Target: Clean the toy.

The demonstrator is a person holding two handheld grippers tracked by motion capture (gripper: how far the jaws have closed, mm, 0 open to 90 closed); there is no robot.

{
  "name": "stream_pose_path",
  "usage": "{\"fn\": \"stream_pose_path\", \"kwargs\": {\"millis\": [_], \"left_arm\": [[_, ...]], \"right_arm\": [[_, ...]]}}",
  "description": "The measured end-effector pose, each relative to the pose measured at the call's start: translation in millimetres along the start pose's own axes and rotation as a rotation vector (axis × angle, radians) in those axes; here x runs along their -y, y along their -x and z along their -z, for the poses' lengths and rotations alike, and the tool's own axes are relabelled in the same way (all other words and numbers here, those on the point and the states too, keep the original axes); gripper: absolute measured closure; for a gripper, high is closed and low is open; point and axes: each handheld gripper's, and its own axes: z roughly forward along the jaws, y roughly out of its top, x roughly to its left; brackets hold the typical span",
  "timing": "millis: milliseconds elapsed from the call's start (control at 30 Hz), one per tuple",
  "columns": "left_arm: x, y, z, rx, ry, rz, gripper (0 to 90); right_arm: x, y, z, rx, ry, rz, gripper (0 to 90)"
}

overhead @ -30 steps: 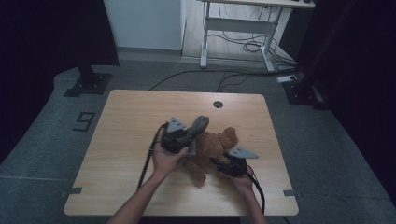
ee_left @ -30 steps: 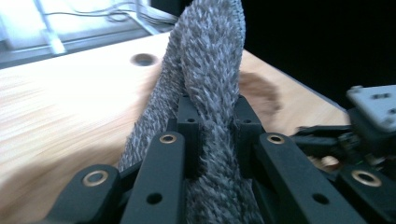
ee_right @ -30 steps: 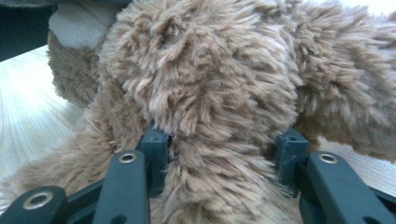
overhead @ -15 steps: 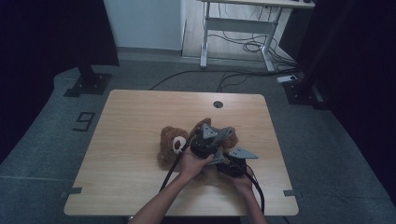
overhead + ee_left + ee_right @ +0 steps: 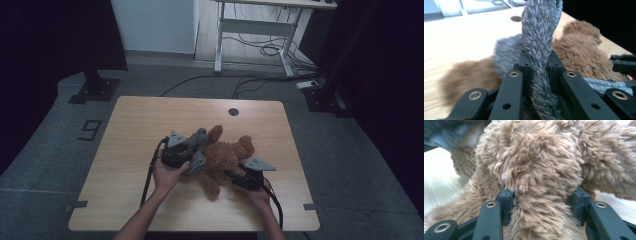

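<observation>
A brown teddy bear [image 5: 227, 160] lies in the middle of the wooden table [image 5: 150, 120]. My left gripper [image 5: 194, 151] is at the bear's left side, shut on a strip of fuzzy grey cloth [image 5: 539, 37] that runs up between its jaws. In the left gripper view the bear [image 5: 579, 50] lies just behind the cloth, with the left gripper [image 5: 539, 62] clamped tight on the strip. My right gripper [image 5: 235, 176] comes in from the front right and is shut on a thick plush part of the bear [image 5: 536, 170]. Fur bulges between the right gripper's [image 5: 544, 200] jaws.
A round cable hole [image 5: 233, 111] sits near the table's far edge. A desk frame with loose cables [image 5: 260, 45] stands on the floor behind. Dark stands flank the table at left [image 5: 95, 85] and right [image 5: 325, 95]. The left half of the table is bare wood.
My left gripper swung right across the bear with the grey cloth, then came back to the bear's left side. The right gripper stayed put on the bear.
</observation>
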Motion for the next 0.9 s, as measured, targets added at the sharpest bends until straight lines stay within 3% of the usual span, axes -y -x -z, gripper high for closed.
{"fn": "stream_pose_path", "kwargs": {"millis": [33, 67, 167, 300, 367, 500, 733, 833, 900], "left_arm": [[0.0, 0.0, 0.0, 0.0, 0.0, 0.0, 77.6], [1.0, -10.1, 8.9, -0.033, 0.014, 0.013, 77.7], [6.0, -22.0, 12.6, -0.062, 0.002, 0.029, 77.7], [25.1, -48.4, 14.2, -0.099, -0.039, 0.089, 77.7], [36.9, -62.1, 11.8, -0.126, -0.083, 0.118, 77.7], [68.5, -82.1, -1.8, -0.093, -0.165, 0.211, 77.6], [73.4, -79.5, -12.0, -0.031, -0.188, 0.252, 77.9], [72.4, -77.6, -15.8, -0.001, -0.169, 0.285, 78.9], [72.4, -77.5, -17.8, 0.013, -0.158, 0.297, 79.1]], "right_arm": [[0.0, 0.0, 0.0, 0.0, 0.0, 0.0, 50.4], [0.2, 0.3, 0.3, 0.0, 0.0, -0.004, 50.4], [0.4, 0.4, 0.4, 0.001, 0.001, -0.007, 50.4], [0.6, 1.0, 0.2, -0.002, 0.003, -0.011, 50.4], [0.7, 1.2, 0.2, -0.002, 0.003, -0.013, 50.4], [0.7, 1.8, -0.1, -0.005, 0.004, -0.019, 50.4], [-0.4, 1.2, -0.8, -0.005, 0.011, -0.016, 52.4], [-3.3, -3.6, -1.4, -0.003, 0.032, 0.013, 56.3], [-8.5, -9.0, -1.3, -0.007, 0.057, 0.064, 58.7]]}}
